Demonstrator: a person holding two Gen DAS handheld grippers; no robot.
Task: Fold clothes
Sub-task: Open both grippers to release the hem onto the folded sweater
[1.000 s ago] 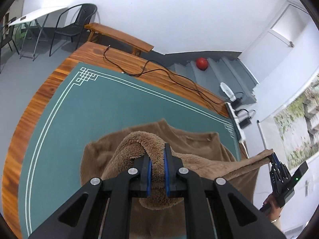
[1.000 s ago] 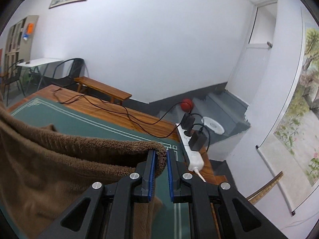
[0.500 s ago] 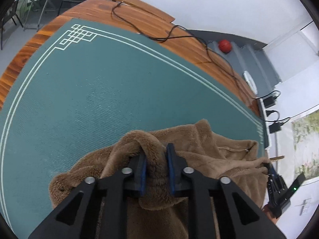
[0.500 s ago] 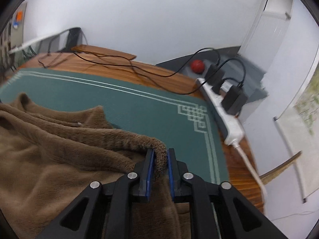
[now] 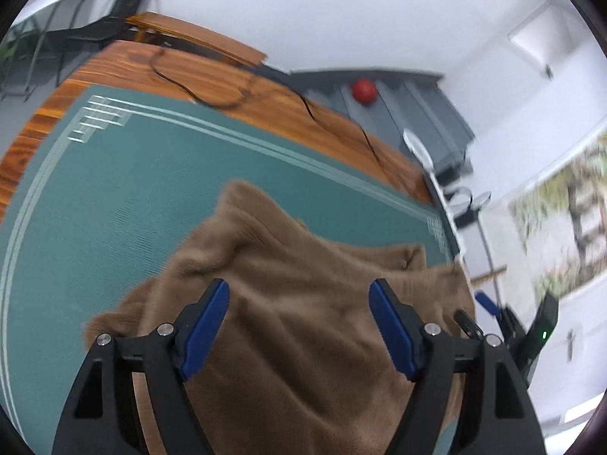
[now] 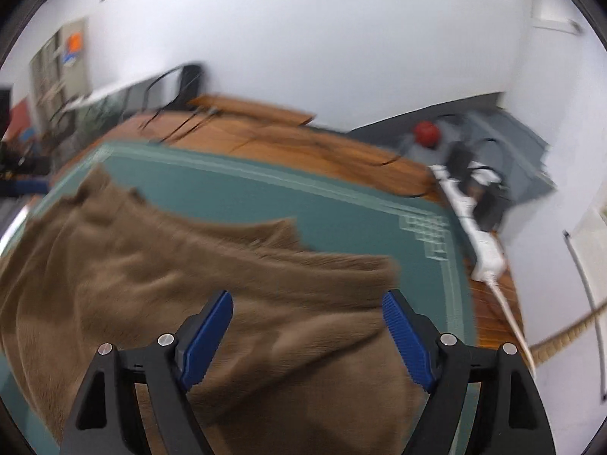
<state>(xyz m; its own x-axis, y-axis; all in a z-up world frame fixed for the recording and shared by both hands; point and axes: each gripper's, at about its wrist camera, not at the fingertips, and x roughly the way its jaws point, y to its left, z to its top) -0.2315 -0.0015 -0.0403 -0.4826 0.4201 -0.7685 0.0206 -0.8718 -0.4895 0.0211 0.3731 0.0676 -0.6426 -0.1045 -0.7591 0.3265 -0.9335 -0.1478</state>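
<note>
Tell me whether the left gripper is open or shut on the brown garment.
Open. The left gripper has its jaws spread wide, having just been opening; the blue pads stand clear of the brown garment lying between them.

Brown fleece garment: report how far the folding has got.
Done: one fold laid; the brown fleece garment lies doubled on the green mat. In hand: nothing; left claw and right claw have just been opening, pads clear of the fleece. Left: further folds and squaring the uneven edges.
</note>
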